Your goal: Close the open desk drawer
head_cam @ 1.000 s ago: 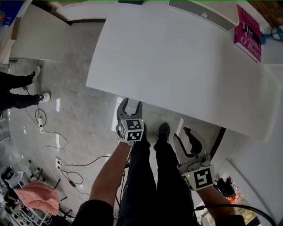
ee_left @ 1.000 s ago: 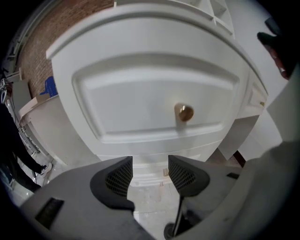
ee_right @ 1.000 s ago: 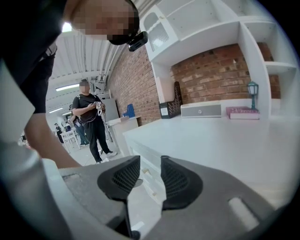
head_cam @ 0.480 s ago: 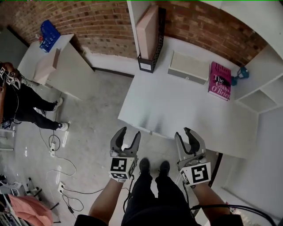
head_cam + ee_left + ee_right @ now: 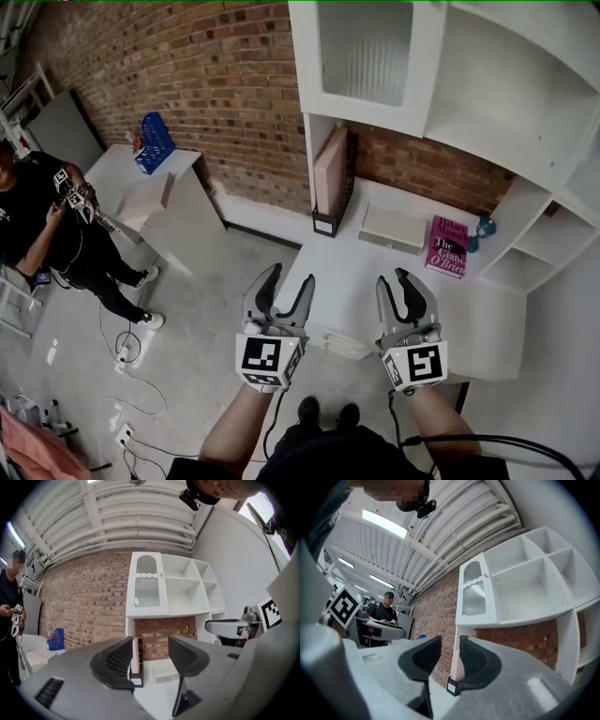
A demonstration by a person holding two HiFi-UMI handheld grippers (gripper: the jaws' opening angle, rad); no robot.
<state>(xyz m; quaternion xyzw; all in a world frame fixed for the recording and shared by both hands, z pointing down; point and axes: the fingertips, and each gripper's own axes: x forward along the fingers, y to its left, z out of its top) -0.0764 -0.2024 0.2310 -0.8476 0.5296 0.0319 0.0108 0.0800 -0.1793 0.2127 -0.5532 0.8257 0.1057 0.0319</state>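
- Under the worktop (image 5: 394, 281), at its front edge, I see one shallow white drawer (image 5: 336, 343), jutting open.
- Before that edge, my left claw (image 5: 289, 278) gapes, empty; my right claw (image 5: 398, 284) is closing on nothing.
- One pink book (image 5: 448, 247) lies on the worktop.

White drawer (image 5: 336, 341) juts open from the desk (image 5: 473, 309) front.

grey fingers, marker cubes

left gripper (image 5: 289, 277) and right gripper (image 5: 397, 279): curved grey fingers, black ribbed pads (image 5: 119, 657). behind each set of fingers sits a white cube (image 5: 262, 361) with a black square marker. the right fingers are closing on nothing. a black cable (image 5: 487, 439) trails behind them.
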